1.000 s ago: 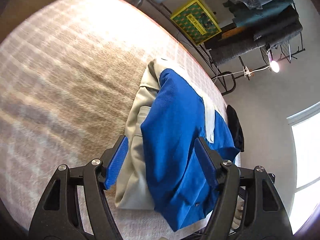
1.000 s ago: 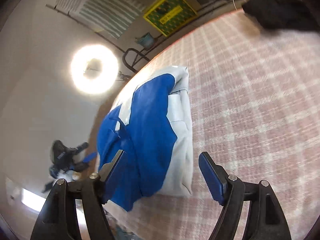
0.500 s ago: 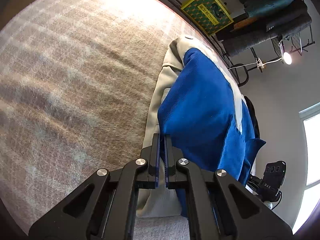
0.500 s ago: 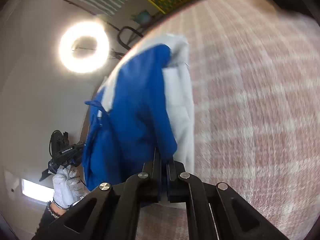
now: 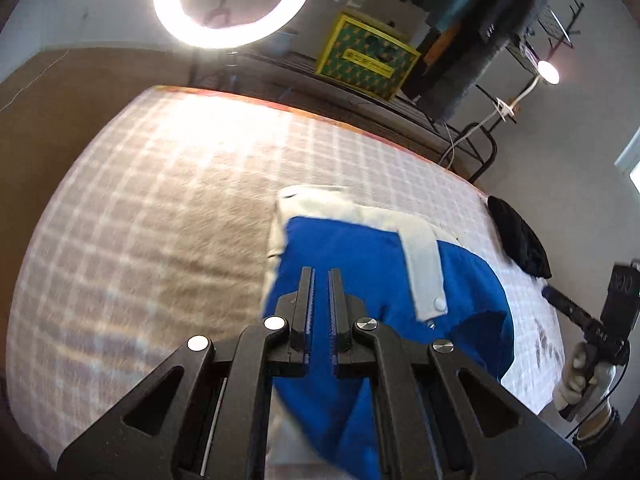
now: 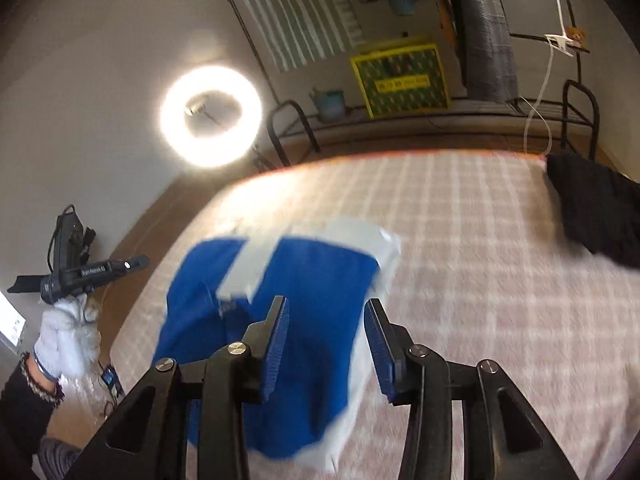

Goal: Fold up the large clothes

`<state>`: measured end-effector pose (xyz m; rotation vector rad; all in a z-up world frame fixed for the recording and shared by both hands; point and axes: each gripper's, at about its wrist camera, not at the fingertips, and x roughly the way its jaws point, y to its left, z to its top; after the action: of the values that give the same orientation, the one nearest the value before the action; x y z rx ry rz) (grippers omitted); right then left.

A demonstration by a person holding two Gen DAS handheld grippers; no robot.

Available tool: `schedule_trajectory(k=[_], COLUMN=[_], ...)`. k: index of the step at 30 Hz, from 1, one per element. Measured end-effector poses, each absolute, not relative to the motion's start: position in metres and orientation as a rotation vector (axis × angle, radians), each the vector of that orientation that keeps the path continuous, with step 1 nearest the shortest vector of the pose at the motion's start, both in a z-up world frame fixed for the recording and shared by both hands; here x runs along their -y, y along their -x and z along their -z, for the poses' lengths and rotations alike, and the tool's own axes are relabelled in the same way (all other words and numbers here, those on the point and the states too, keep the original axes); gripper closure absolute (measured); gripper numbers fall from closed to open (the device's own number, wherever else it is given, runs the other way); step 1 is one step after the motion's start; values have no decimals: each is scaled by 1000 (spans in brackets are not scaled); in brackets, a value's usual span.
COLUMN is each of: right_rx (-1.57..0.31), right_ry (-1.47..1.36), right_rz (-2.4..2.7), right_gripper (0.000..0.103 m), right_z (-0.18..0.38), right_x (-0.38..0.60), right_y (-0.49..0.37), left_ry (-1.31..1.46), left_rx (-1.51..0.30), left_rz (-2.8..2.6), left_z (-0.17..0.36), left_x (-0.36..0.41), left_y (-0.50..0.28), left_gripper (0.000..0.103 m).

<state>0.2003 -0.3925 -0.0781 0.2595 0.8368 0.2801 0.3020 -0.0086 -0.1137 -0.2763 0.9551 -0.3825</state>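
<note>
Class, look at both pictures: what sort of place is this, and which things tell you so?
Probably a bedroom set up for filming: a checked bed cover with a folded blue and white garment, a clothes rack hung with garments, and a ring light on a stand.

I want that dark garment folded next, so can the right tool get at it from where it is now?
Probably yes. The black garment lies alone at the bed's far right corner, only bare checked cover lies between, and the right tool is open and empty.
</note>
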Motion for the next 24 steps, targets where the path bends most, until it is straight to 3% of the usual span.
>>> schedule_trajectory(k=[8,14,19,24], right_rx=[-925,-987,-1026,-911], right_ry=[-239,-221,-138,-180], right_rz=[-348,-347,-345,-381], right_gripper=[61,74,73,67], right_z=[139,187,166,126], right_x=[364,365,355,360], right_y=[-270,-278,-282,-289], left_ry=[136,162,176,198], left_rx=[-994,-1007,-1060,-986], left_rz=[350,383,385,414], left_z=[168,216,201,153], left_x=[55,52,46,47], left_y=[-346,-345,-352,-366], left_gripper=[101,101,101,100])
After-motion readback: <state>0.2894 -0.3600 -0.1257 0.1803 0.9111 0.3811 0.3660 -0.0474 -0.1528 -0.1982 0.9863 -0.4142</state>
